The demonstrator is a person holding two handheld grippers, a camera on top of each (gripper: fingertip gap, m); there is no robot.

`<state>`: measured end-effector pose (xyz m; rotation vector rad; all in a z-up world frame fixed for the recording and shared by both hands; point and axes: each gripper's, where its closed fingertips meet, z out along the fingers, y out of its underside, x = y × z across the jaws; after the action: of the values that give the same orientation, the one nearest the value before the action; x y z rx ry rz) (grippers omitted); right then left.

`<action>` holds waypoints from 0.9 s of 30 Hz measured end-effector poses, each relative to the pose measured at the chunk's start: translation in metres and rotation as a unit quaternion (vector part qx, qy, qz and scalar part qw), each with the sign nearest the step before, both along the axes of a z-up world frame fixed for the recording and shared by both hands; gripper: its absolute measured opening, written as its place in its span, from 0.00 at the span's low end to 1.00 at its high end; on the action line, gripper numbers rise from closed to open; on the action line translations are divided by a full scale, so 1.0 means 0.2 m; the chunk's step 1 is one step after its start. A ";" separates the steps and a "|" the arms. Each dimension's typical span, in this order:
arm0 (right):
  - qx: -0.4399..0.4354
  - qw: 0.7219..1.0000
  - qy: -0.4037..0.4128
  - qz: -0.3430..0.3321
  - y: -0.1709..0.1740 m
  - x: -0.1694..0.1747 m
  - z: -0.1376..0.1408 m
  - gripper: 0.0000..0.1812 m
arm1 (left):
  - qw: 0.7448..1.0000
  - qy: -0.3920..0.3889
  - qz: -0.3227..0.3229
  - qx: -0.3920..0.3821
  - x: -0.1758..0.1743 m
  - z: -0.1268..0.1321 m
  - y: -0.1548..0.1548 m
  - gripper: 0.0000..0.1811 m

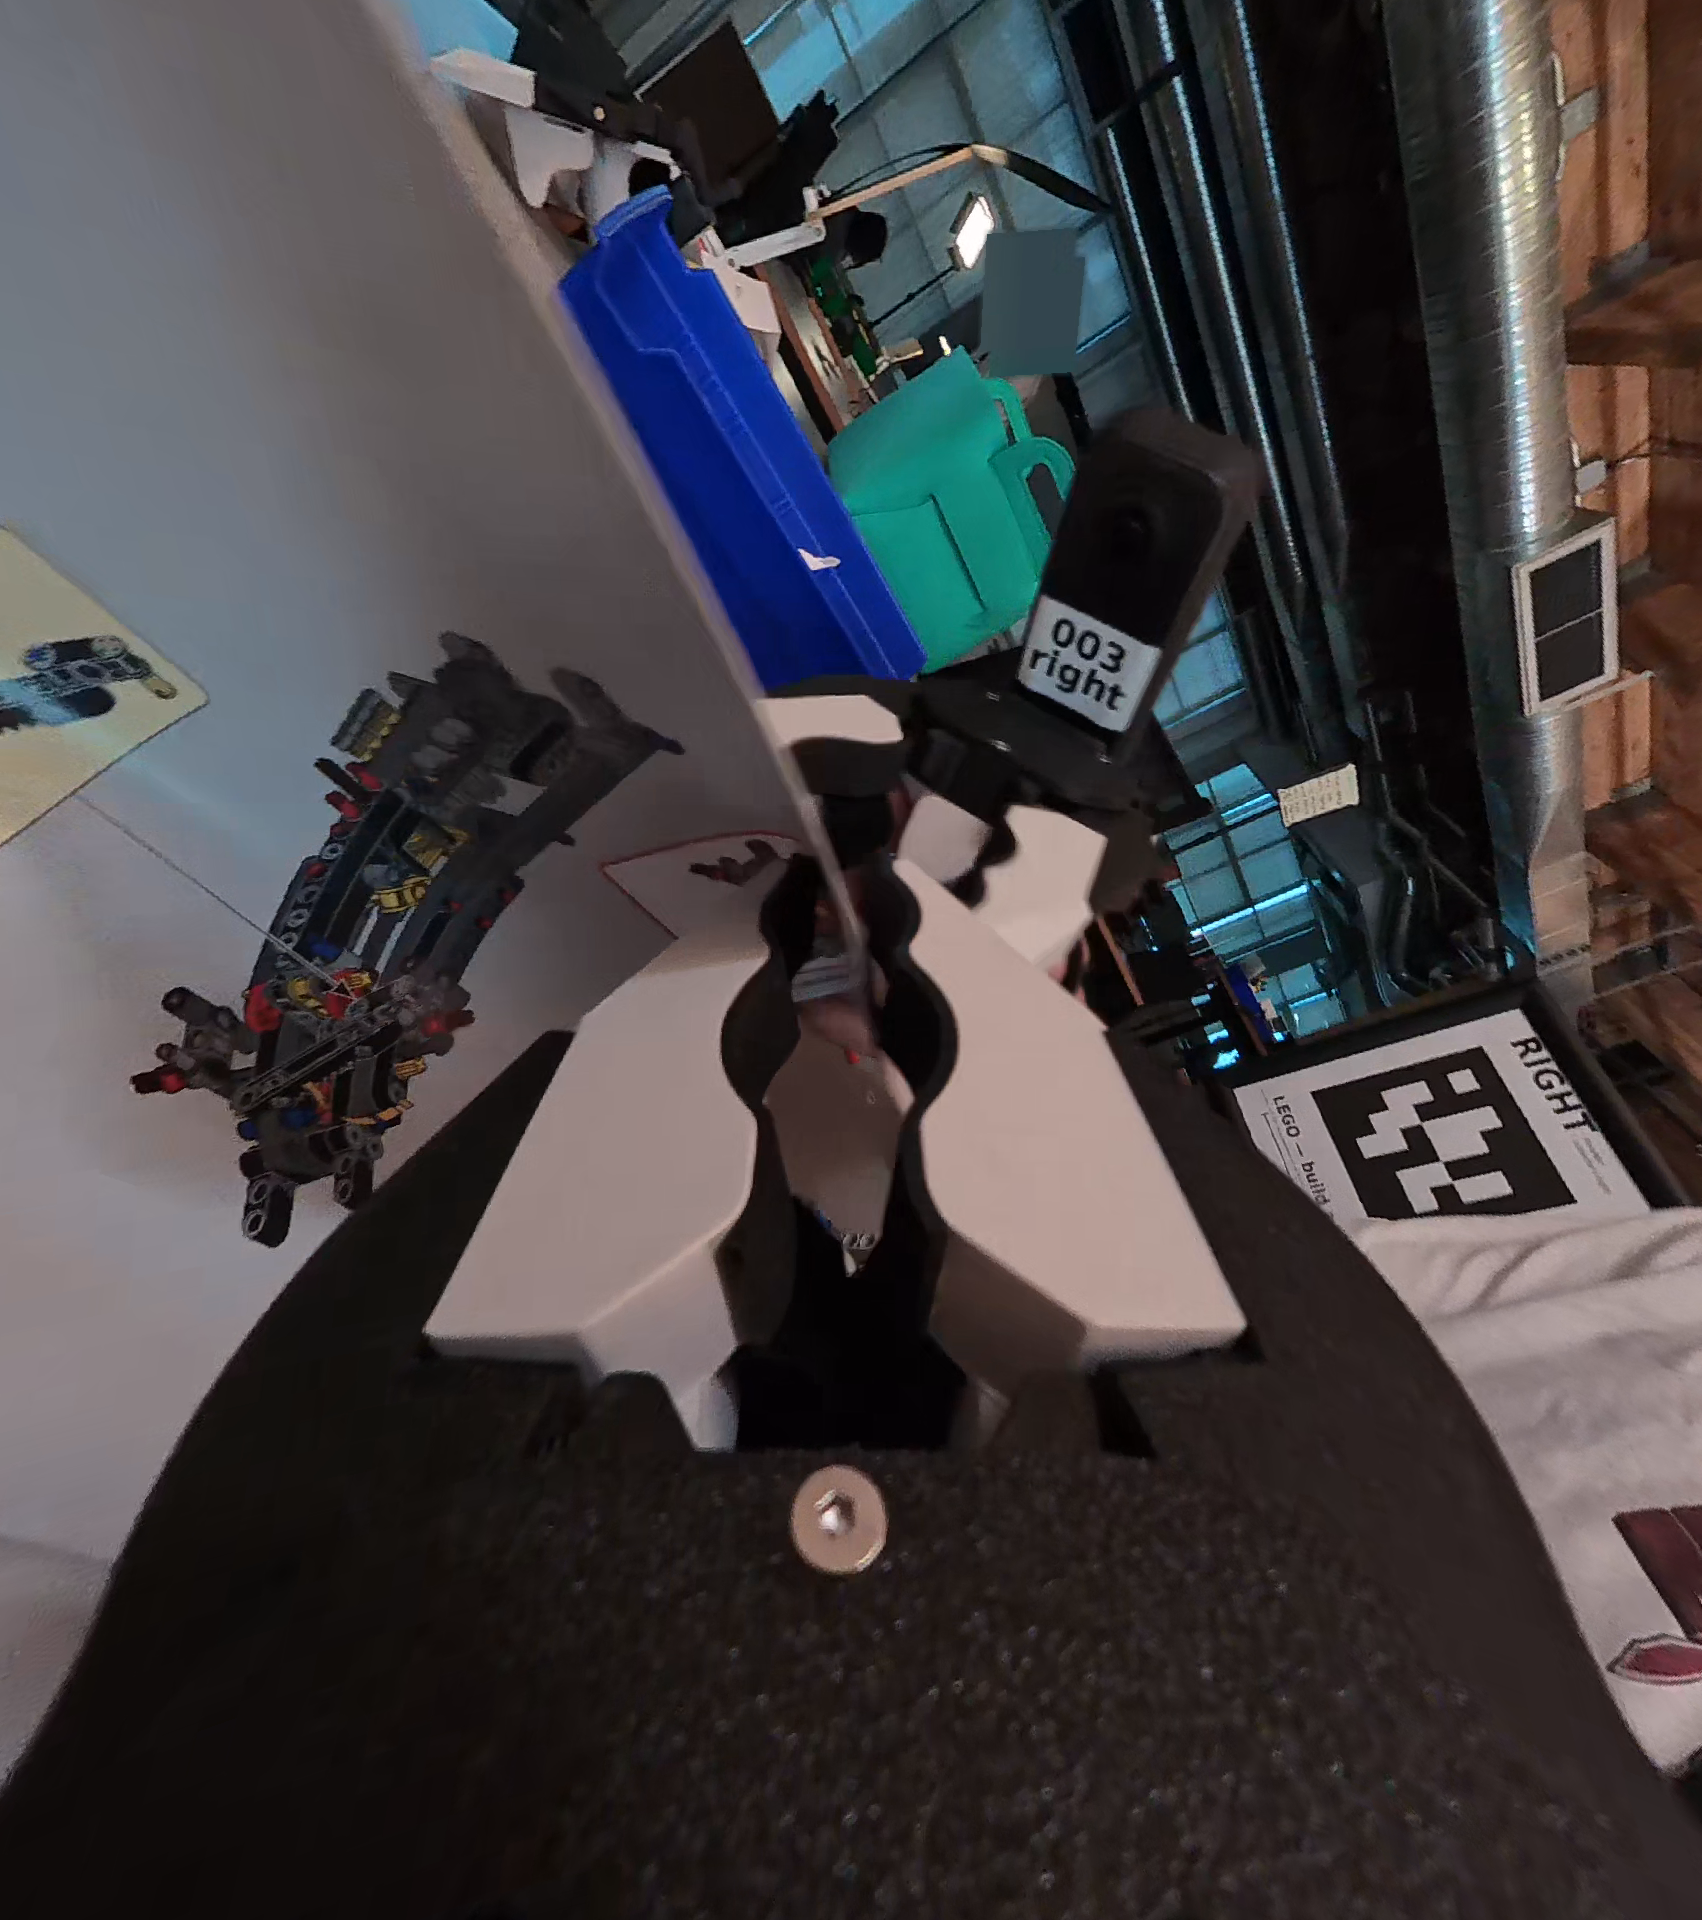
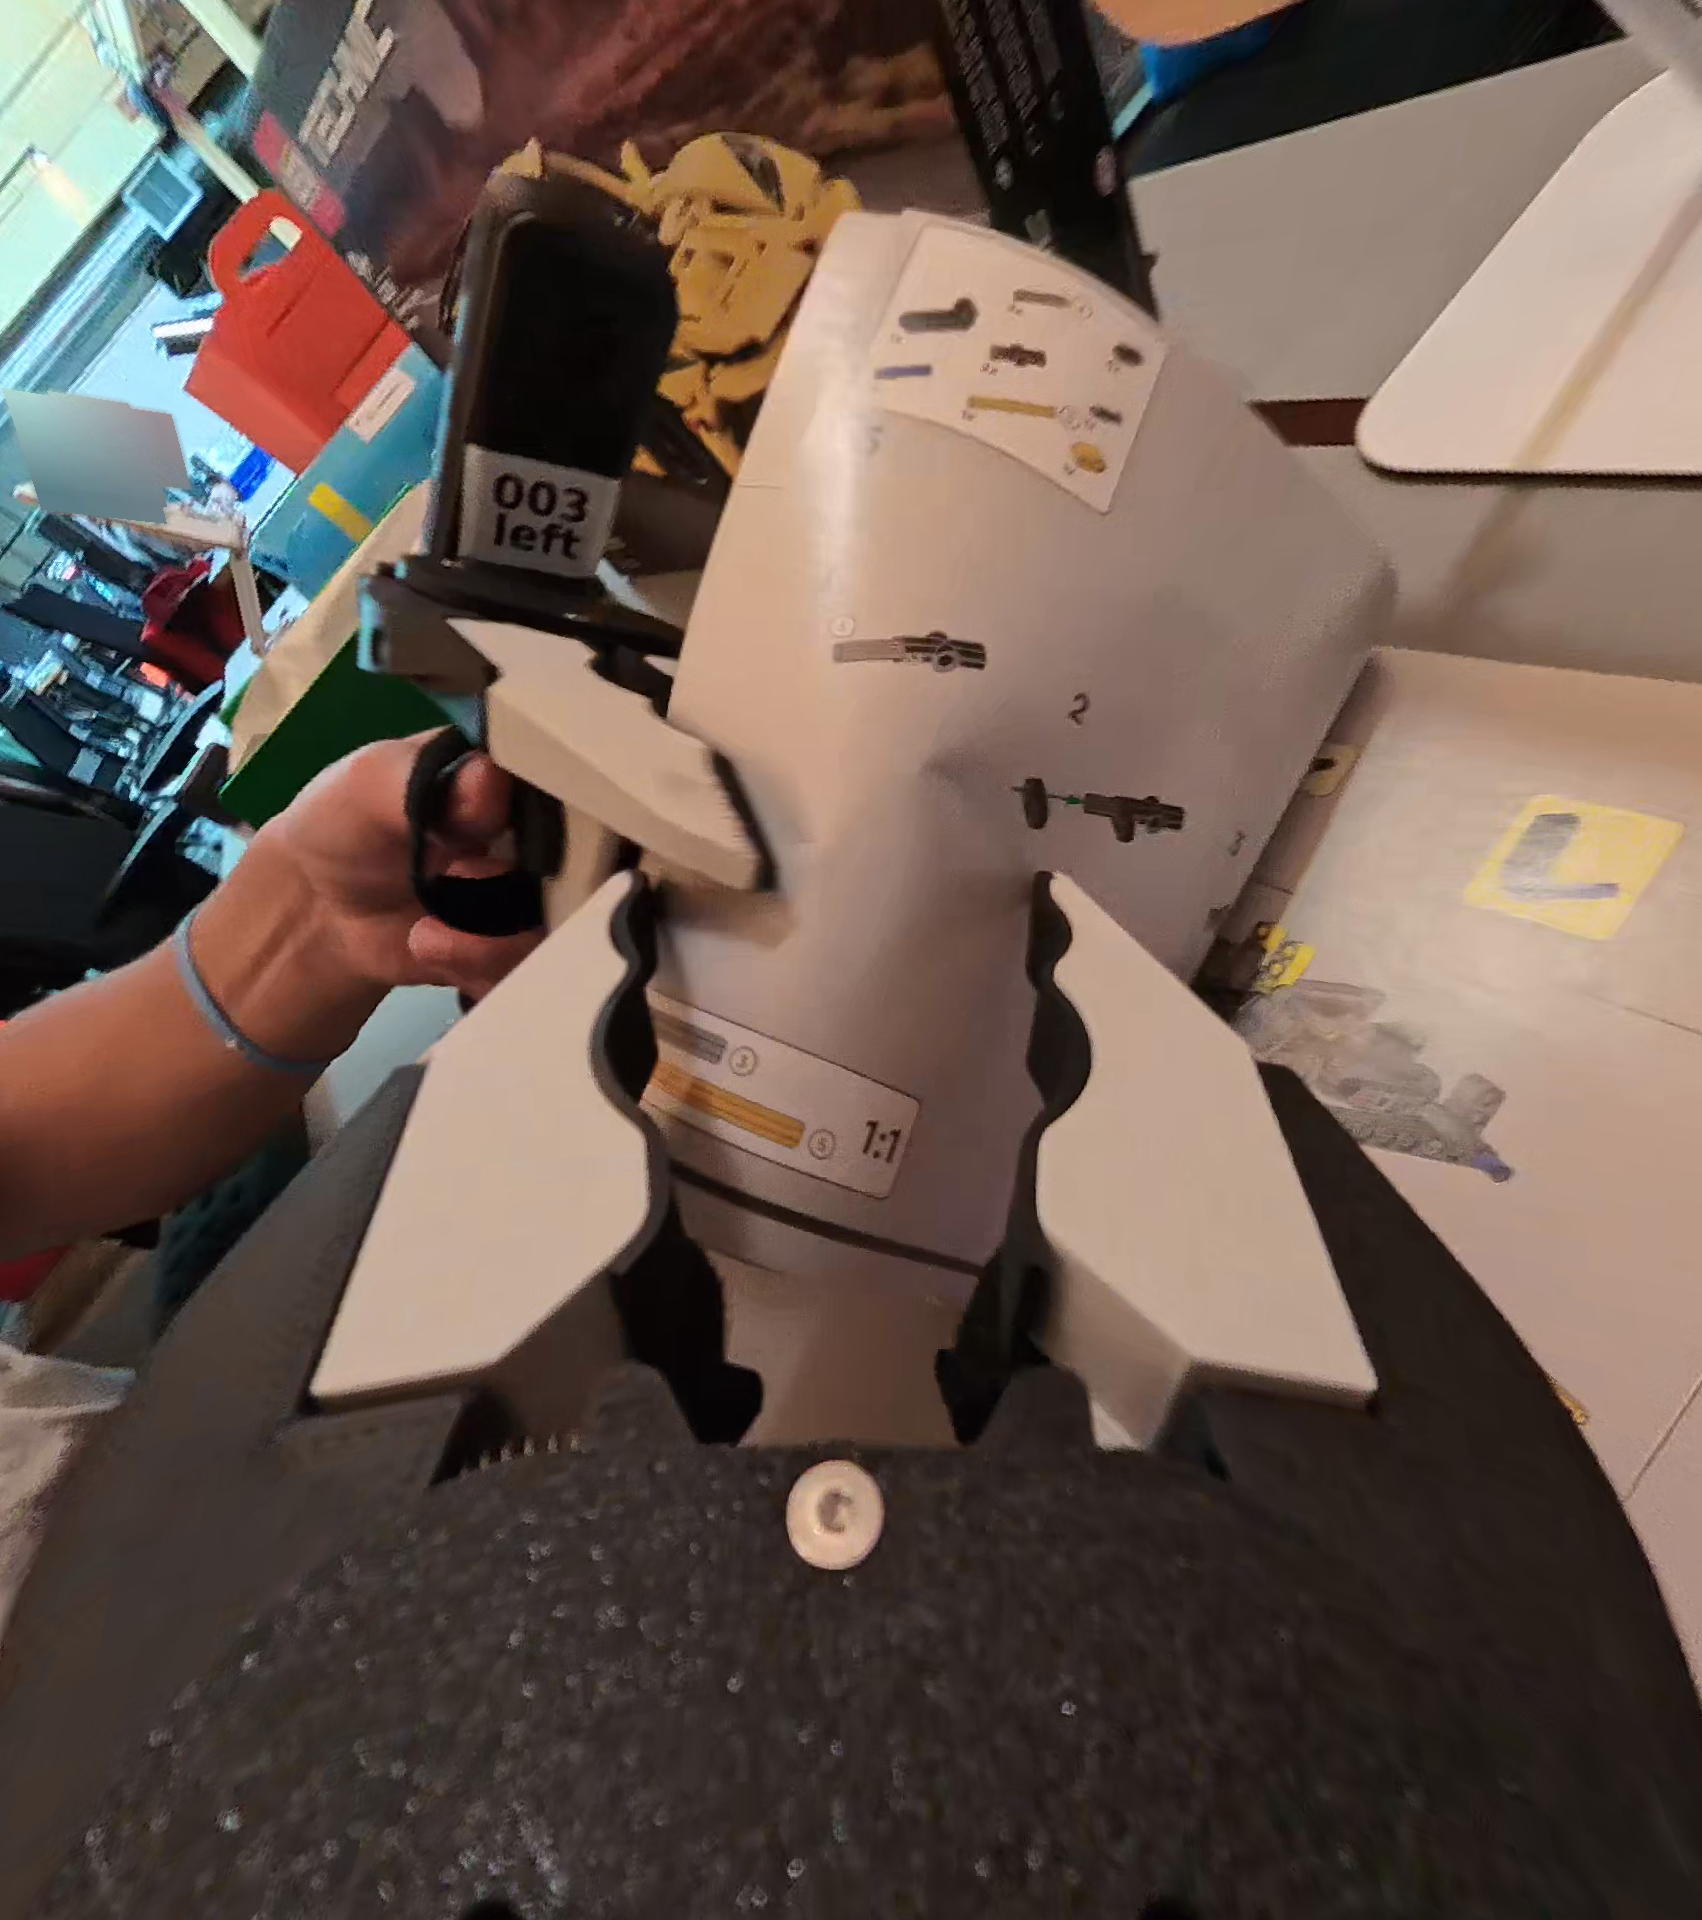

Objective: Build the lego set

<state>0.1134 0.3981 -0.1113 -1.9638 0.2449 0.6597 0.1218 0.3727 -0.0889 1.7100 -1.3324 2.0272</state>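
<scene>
I hold up a page of the white instruction booklet (image 2: 982,675). In the left wrist view the page (image 1: 618,468) shows edge-on, and my left gripper (image 1: 847,894) is shut on its lower edge. The left gripper also shows in the right wrist view (image 2: 753,831), pinching the page's left edge. My right gripper (image 2: 839,888) is open, with the curled page between its spread fingers; it also shows in the left wrist view (image 1: 992,831), just behind the page. The partly built dark Lego model (image 1: 359,935) lies on the white table (image 2: 1553,1091), right of the booklet (image 2: 1377,1081).
A blue bin (image 1: 722,416) and a green plastic thing (image 1: 930,520) stand beyond the table. The Lego box (image 2: 566,83), a bag of yellow parts (image 2: 722,239) and a red bag (image 2: 296,312) are behind. A yellow sticker (image 2: 1569,862) marks the table. A person's hand (image 2: 338,883) holds the left gripper.
</scene>
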 end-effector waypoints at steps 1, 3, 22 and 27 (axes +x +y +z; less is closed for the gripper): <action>0.002 1.000 0.004 -0.008 0.00 0.02 0.00 0.37 | 1.000 -0.006 -0.004 0.002 -0.01 0.01 0.00 0.08; 0.010 1.000 0.015 -0.006 -0.01 0.02 0.00 0.36 | 1.000 -0.016 -0.004 0.011 -0.02 0.01 0.01 0.09; -0.010 0.991 -0.065 -0.118 -0.11 0.28 -0.03 0.23 | 1.000 0.006 0.023 0.006 -0.03 -0.05 0.08 0.01; 0.022 0.973 -0.193 -0.125 -0.22 0.26 0.16 0.31 | 0.999 -0.004 0.029 -0.027 -0.01 -0.02 0.10 0.01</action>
<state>0.1649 0.3542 -0.0800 -1.9312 0.2288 0.1137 0.1192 0.3921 -0.0937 1.7382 -1.2319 2.0840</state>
